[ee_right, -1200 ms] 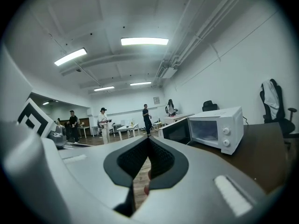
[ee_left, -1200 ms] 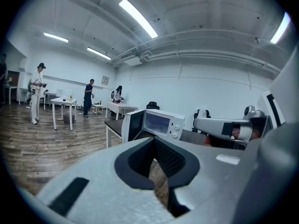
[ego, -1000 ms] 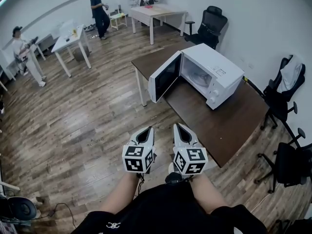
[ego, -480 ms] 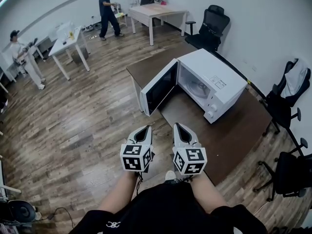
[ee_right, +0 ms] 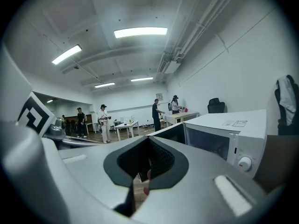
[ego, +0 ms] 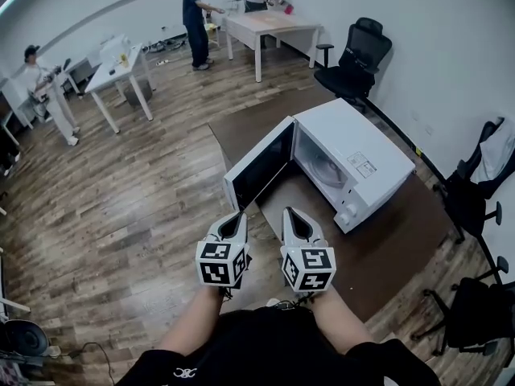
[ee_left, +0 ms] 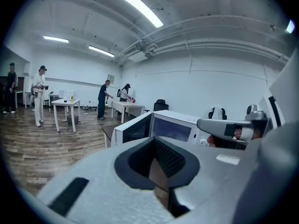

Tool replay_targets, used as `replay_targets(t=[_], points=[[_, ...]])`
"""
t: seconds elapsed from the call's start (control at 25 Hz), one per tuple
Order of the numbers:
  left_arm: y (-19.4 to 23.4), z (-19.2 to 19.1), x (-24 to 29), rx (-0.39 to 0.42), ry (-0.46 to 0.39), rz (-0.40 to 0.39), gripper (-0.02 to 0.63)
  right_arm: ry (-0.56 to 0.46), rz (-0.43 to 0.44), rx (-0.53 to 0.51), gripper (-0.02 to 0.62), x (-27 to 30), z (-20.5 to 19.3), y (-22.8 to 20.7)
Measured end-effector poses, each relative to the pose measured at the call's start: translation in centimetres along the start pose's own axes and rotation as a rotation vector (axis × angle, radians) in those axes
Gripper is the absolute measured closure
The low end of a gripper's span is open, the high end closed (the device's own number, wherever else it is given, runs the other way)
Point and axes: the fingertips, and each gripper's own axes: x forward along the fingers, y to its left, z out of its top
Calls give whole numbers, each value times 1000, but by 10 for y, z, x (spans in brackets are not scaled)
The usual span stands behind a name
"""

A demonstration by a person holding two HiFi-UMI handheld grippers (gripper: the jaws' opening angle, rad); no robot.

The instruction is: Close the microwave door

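A white microwave [ego: 358,163] stands on a dark brown table [ego: 394,244], its door [ego: 257,171] swung wide open to the left and the cavity showing. My left gripper [ego: 236,219] and right gripper [ego: 291,215] are held side by side over the wooden floor, just short of the table's near corner and below the door's free edge. Both point at the microwave, both shut with nothing between the jaws, and neither touches it. The left gripper view has the open door [ee_left: 133,129] straight ahead. In the right gripper view the microwave [ee_right: 229,136] is at the right.
A black office chair [ego: 358,55] stands behind the table, and other chairs [ego: 483,179] crowd its right side by the wall. White tables [ego: 269,24] [ego: 113,67] and several people [ego: 195,14] are farther back. Wooden floor [ego: 137,199] spreads to the left.
Both grippers have come closer to the microwave, which now sits nearer and larger in view. Its door stays open. A person at the back has walked right toward the far table.
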Motion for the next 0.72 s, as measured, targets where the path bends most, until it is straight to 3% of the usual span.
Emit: replay_targets(t=[0.36,0.72], points=[[18,4,33,-1,18,16,597,21,-35,17,588,31,-2,-28],[80,7,61,-1,61,33,597,40,-53,3,588,85,1,-13]])
